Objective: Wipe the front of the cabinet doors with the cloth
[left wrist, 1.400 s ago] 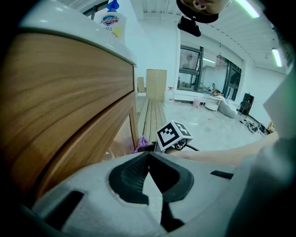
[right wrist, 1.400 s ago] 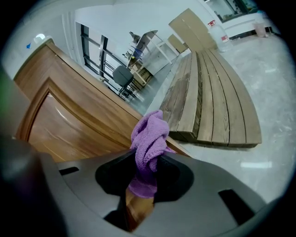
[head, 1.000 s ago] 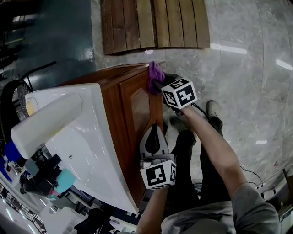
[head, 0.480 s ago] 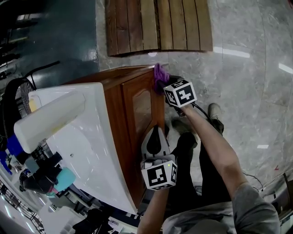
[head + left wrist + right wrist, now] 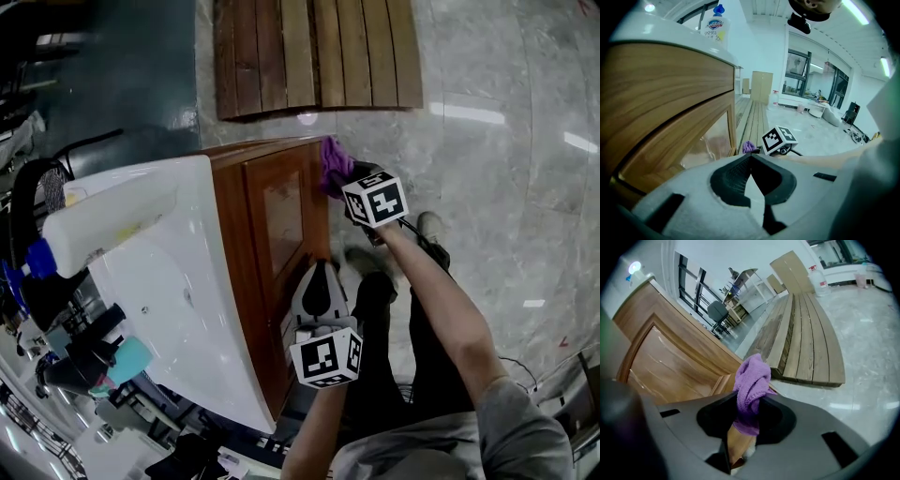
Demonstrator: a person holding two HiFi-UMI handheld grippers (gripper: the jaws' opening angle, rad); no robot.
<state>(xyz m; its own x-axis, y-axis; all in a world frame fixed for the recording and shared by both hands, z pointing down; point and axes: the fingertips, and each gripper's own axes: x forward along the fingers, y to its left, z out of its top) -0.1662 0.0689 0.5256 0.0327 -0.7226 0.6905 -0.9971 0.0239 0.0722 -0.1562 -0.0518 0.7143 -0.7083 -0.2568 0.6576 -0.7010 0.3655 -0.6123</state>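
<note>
two grippers, one cloth. the right gripper [image 5: 745, 423] clamps the cloth [image 5: 751, 380], a crumpled purple fuzzy wad, at the far edge of the one cabinet door [image 5: 281, 220] in sight. the left gripper [image 5: 752, 180] is closed, empty, beside that glossy brown door. pale marble floor [image 5: 497, 141]; one slatted wooden platform [image 5: 314, 52] beyond.

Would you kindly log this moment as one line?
right hand-held gripper: shut on cloth | cloth: at far edge of cabinet door | left hand-held gripper: shut, empty
</note>
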